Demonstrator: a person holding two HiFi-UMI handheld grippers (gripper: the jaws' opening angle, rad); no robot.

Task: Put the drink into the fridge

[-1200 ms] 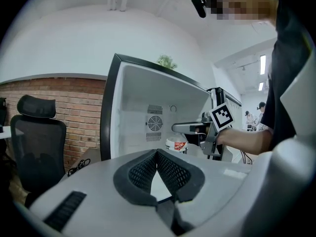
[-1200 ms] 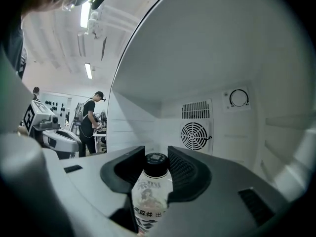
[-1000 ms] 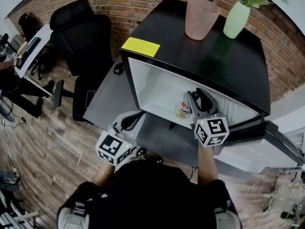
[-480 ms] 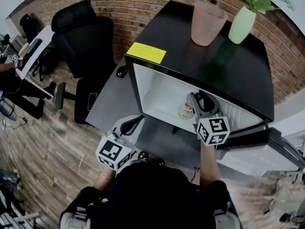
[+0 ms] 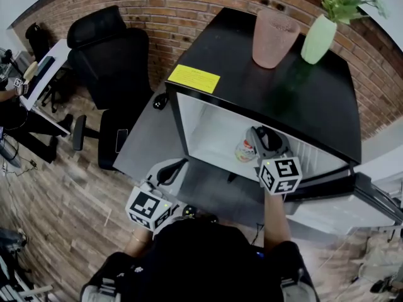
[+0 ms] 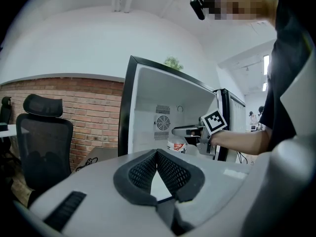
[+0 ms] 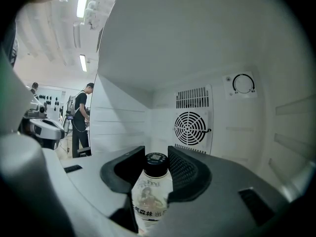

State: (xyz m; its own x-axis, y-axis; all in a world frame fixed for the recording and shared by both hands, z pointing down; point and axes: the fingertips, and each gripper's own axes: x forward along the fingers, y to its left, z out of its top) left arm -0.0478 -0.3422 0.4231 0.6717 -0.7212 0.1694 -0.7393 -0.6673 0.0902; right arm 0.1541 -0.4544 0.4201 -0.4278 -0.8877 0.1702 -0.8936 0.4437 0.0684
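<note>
The drink is a pale bottle [image 7: 153,194] with a dark cap and a printed label. My right gripper [image 7: 156,157] is shut on it, one pad on each side, inside the white fridge [image 7: 232,132] and facing the back wall. From the head view, the bottle [image 5: 245,148] sits just inside the opening of the black-topped fridge [image 5: 189,128], with the right gripper [image 5: 263,138] reaching in. My left gripper [image 5: 174,168] hangs low in front of the fridge. It [image 6: 157,154] is shut and empty, and from there I see the bottle [image 6: 176,146] ahead.
On the fridge top stand a pink cup [image 5: 272,31] and a green vase with a plant [image 5: 315,29], with a yellow sticker [image 5: 192,78] at the front edge. The fridge door [image 5: 343,200] hangs open at the right. A black office chair [image 5: 110,49] stands left. A fan vent [image 7: 191,128] marks the back wall.
The right gripper keeps the bottle in nearly the same place inside the fridge. The left gripper has drifted slightly down and back toward the person.
</note>
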